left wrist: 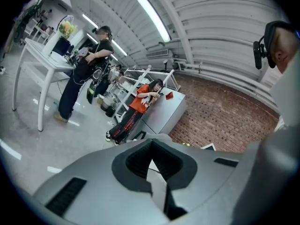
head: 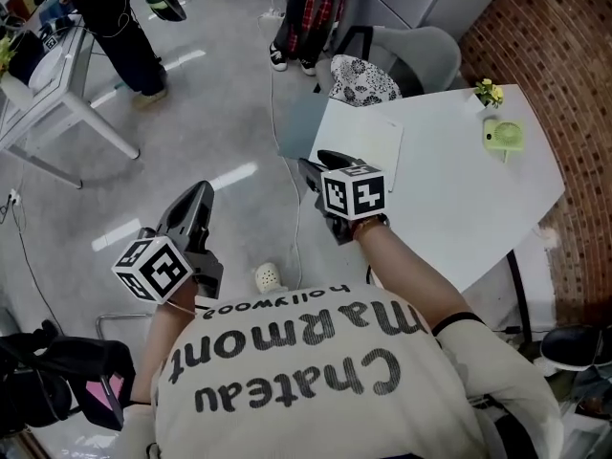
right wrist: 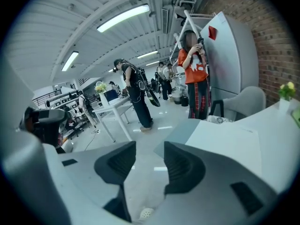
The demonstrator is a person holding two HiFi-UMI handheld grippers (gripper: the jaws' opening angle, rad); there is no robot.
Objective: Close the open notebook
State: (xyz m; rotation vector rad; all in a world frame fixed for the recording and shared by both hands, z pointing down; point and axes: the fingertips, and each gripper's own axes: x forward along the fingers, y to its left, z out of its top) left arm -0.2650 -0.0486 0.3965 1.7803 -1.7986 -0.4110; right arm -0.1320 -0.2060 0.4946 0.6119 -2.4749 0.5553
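Presently, the notebook point(head: 368, 142) is shown flat at the left corner of the white worktop point(head: 459, 189), just ahead-right of the right gripper point(head: 318, 161), its jaws apart and empty, whereas the left gripper point(head: 199, 199), jaws together, is shown well apart over the floor point(head: 220, 113).

White notebook point(head: 368, 137), white table point(head: 459, 218) (red brick wall point(head: 564, 65))

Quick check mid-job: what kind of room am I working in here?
Likely an open lab or workshop space: a white work table by a brick wall, strip lights overhead, and a person standing at a bench with gear.
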